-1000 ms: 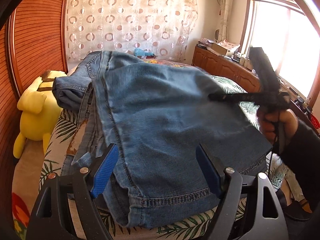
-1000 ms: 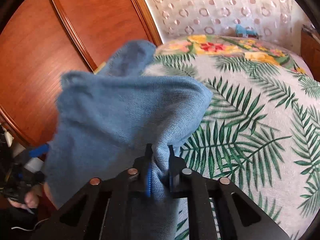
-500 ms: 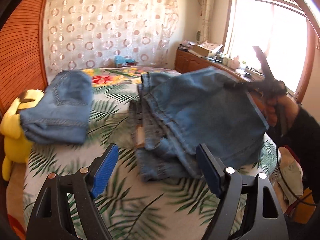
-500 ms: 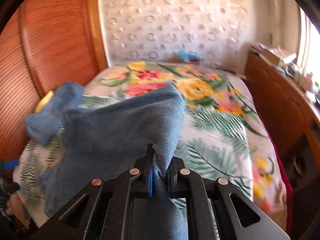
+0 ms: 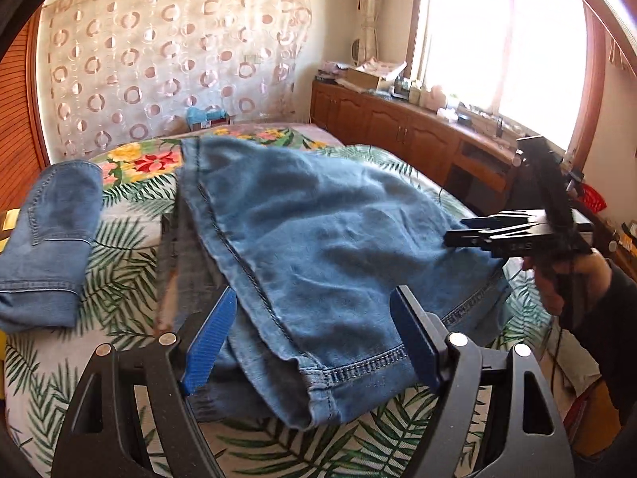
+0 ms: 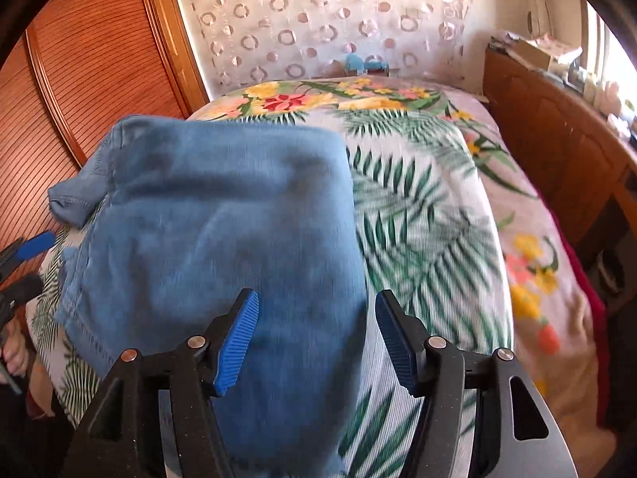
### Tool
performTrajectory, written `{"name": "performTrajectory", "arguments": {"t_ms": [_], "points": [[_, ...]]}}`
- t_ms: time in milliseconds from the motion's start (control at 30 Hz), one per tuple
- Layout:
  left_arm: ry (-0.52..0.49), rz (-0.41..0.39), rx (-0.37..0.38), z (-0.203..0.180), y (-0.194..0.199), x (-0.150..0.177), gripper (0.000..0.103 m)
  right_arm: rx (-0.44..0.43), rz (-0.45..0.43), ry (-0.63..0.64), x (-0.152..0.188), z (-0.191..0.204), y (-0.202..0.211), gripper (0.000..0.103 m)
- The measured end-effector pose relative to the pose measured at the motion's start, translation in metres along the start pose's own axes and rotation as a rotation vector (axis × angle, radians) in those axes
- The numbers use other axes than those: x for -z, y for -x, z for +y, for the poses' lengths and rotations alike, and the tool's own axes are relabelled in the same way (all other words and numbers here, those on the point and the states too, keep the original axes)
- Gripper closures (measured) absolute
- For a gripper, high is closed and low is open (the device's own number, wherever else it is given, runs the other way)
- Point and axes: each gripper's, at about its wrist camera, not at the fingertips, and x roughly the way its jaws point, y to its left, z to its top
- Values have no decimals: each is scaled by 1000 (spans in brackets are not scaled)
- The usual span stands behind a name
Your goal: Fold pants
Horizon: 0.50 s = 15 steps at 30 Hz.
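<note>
My left tongs point(image 5: 310, 342) stand wide, with the jeans point(image 5: 334, 247) between and just past the blue pads, which do not press on the cloth; the hemmed leg end hangs at the bed's point(image 5: 119, 239) near edge. My right tongs point(image 6: 314, 338) are opening, and the denim point(image 6: 223, 215) lies between their pads without being pinched, blurred where it sits closest to the camera. The jeans lie spread across the near part of the leafy bedspread, a dark side seam running from the far end down to the hem. From the left view, my right hand point(image 5: 565, 279) holds its tongs point(image 5: 469, 231) level at the jeans' right edge, just above the cloth. A second piece of folded denim point(image 5: 51, 239) lies on the bed to the left, apart from the jeans. Along the right side runs a wooden cabinet point(image 5: 398, 127) under a bright window point(image 5: 505, 44), and a curtain point(image 5: 167, 59) with ring patterns hangs behind the bed. From the right view, the left tongs' blue pad point(image 6: 36, 245) shows at the far left edge.
</note>
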Motion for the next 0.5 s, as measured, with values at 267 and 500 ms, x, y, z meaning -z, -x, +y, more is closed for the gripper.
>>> {"name": "performTrajectory", "arguments": {"t_ms": [267,500], "points": [[14,63,-45,11,-20,15,23,-54,-24,-60,12,-16,1,39],[34,67,-55,23,-17,23,23,-113,-34,-79,22,-1,3,84]]}}
